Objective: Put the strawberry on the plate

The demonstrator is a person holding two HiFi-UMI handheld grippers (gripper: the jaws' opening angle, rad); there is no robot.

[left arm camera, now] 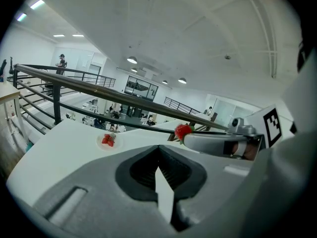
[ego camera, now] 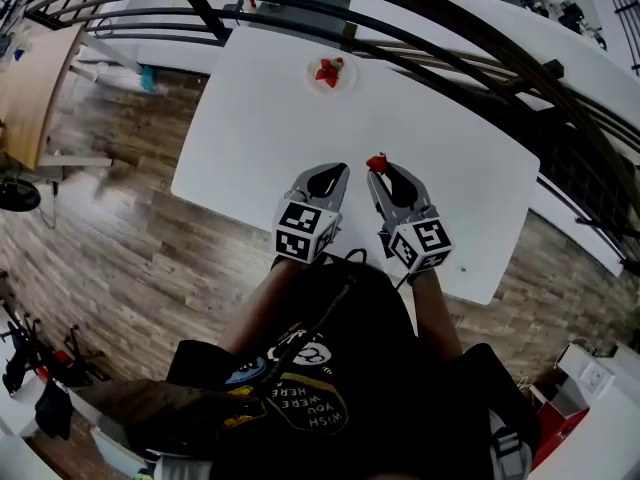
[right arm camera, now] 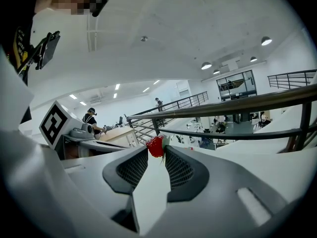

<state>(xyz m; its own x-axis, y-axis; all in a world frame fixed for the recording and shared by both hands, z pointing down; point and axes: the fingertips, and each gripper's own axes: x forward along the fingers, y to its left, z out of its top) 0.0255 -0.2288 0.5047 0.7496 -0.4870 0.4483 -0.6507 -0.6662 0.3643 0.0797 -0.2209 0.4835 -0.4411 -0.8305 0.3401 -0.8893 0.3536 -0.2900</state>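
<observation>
Over the white table, your right gripper pinches a strawberry at its jaw tips, your left gripper closed and empty, well short of the plate.

Glossy red strawberry with green leaves; small round white plate; plain white tabletop; grey left gripper and right gripper, black-and-white square-patterned marker cubes; brown wood-plank floor
</observation>
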